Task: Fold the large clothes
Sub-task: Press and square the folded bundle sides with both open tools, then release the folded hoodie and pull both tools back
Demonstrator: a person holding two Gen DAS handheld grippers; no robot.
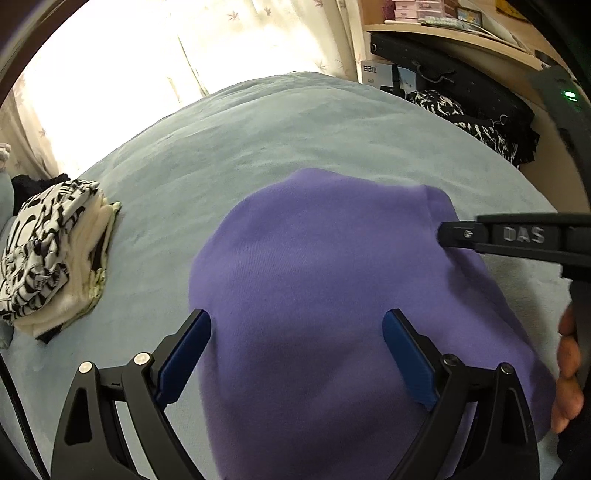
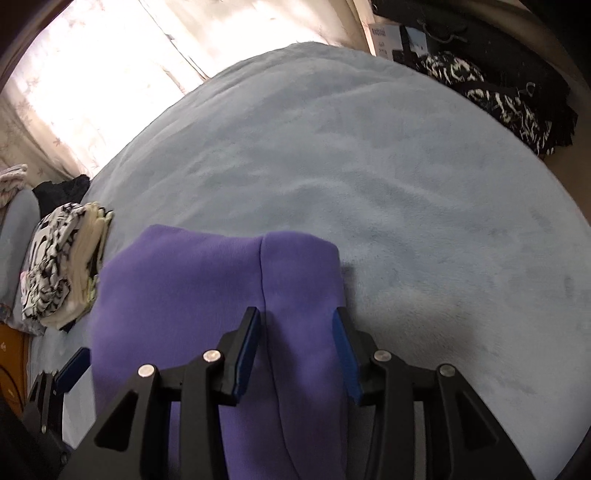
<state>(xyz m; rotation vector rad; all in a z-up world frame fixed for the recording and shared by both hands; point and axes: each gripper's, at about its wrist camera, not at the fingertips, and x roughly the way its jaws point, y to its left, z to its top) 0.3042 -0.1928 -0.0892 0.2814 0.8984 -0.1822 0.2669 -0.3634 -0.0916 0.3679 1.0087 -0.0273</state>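
A purple garment (image 1: 314,280) lies folded into a compact block on the light blue bed cover (image 1: 258,140). My left gripper (image 1: 297,319) hovers over its near part, open wide, with nothing pinched between the blue pads (image 1: 184,354). In from the right comes my right gripper (image 1: 447,236), over the garment's far right corner. In the right wrist view the right gripper (image 2: 295,314) is open above the right edge of the purple garment (image 2: 192,280), whose cloth lies flat under the gap. One left gripper finger (image 2: 72,365) shows at lower left.
A stack of folded black-and-white patterned clothes (image 1: 55,258) sits on the bed's left side (image 2: 66,262). Dark patterned clothing (image 1: 472,122) is heaped at the far right bed edge. Curtains hang behind, and a shelf (image 1: 443,33) stands at the upper right. A hand (image 1: 569,369) shows at the right.
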